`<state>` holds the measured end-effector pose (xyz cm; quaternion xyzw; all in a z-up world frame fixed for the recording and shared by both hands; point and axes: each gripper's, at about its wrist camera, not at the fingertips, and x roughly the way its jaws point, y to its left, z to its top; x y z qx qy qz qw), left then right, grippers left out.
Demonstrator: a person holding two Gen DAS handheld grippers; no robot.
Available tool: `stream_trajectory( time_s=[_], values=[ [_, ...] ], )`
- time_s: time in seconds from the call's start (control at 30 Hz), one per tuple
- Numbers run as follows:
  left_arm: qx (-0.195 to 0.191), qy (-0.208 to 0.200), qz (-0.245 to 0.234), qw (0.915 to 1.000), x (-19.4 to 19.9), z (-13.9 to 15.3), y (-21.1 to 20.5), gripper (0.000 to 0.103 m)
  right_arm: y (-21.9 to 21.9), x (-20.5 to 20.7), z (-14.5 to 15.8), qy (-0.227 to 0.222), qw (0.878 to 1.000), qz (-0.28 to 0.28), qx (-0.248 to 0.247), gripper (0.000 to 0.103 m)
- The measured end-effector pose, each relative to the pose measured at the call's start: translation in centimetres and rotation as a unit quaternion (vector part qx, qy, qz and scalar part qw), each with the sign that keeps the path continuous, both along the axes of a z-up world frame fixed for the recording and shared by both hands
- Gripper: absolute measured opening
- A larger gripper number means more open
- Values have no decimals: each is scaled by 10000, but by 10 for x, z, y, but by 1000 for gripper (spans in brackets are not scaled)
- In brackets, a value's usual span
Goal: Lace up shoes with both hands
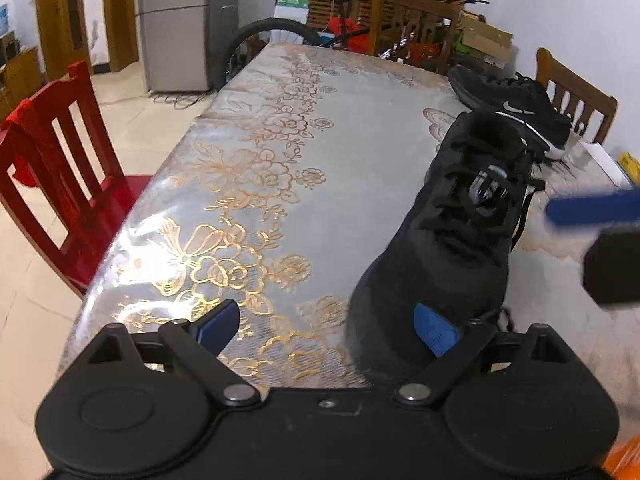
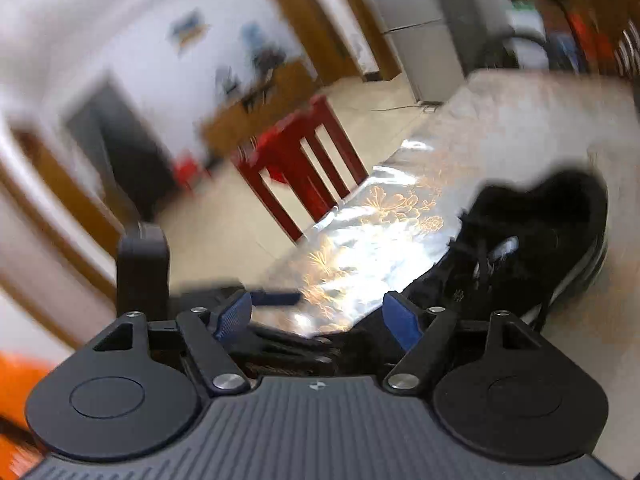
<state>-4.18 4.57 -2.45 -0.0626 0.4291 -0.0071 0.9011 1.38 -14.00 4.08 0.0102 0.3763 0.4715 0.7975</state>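
Now, left gripper: standing wide open over the table, gripping nothing.
Right gripper: jaws spread fully, empty.
Black lace-up sneaker: lying on the gold-flowered glossy tablecloth, beside the left gripper's right finger.

Two black shoes are sitting on one table: a near shoe and a far shoe at the right. Two chairs are standing by it, one red chair at the left, one brown chair far right. One fridge and one bicycle wheel are showing beyond
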Motion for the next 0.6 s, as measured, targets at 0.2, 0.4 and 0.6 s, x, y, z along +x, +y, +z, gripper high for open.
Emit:
stream_trajectory(
  time_s=[0.2, 0.4, 0.6],
  values=[
    [-166, -115, -228, 9995, -5, -1, 15, 95, 7, -17, -17, -1778, 9510, 1312, -2163, 50],
    [-242, -138, -353, 9990, -9, 3, 21, 95, 27, -14, -49, -2074, 9108, 2180, -2826, 39],
    [-285, -176, -362, 9988, -13, 7, 29, 95, 40, -22, -67, -2316, 8888, 2658, -2930, 18]
  ],
)
